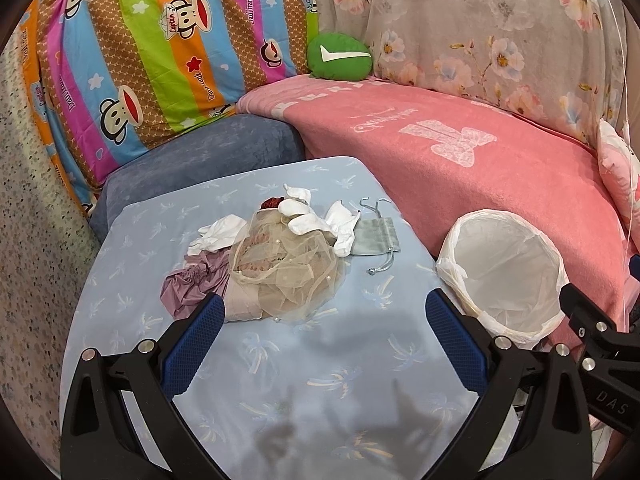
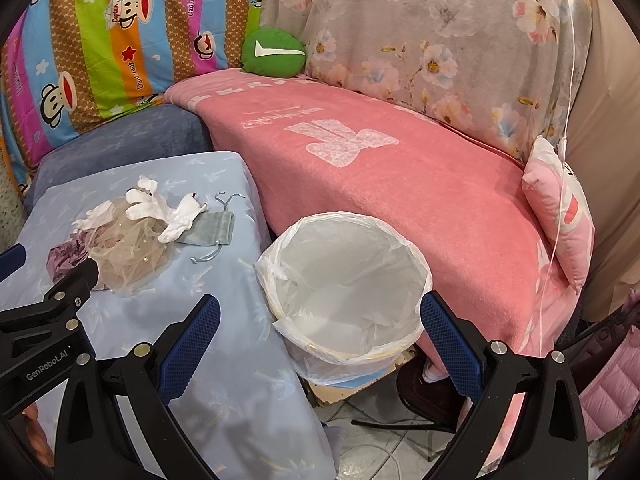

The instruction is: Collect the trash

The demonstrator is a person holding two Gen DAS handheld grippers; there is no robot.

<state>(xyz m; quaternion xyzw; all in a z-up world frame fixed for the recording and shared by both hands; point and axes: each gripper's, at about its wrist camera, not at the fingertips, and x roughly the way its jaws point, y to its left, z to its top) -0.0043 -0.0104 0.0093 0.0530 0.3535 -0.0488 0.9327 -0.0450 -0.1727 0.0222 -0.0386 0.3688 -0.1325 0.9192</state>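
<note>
Lying untouched at frame centre, the trash pile [image 1: 276, 256] of gloves, tulle and pouch covers the blue table [image 1: 280, 380]; the lined bin [image 1: 504, 276] at right looks empty. Left gripper [image 1: 324, 328] and right gripper [image 2: 320, 330] both gape, holding nothing.

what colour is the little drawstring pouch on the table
Pale grey-green drawstring pouch, with silvery-blue cords; clearest in the left wrist view.

Fabric scraps [image 1: 280, 264] heaped beside (lined) bin [image 1: 508, 276].
</note>
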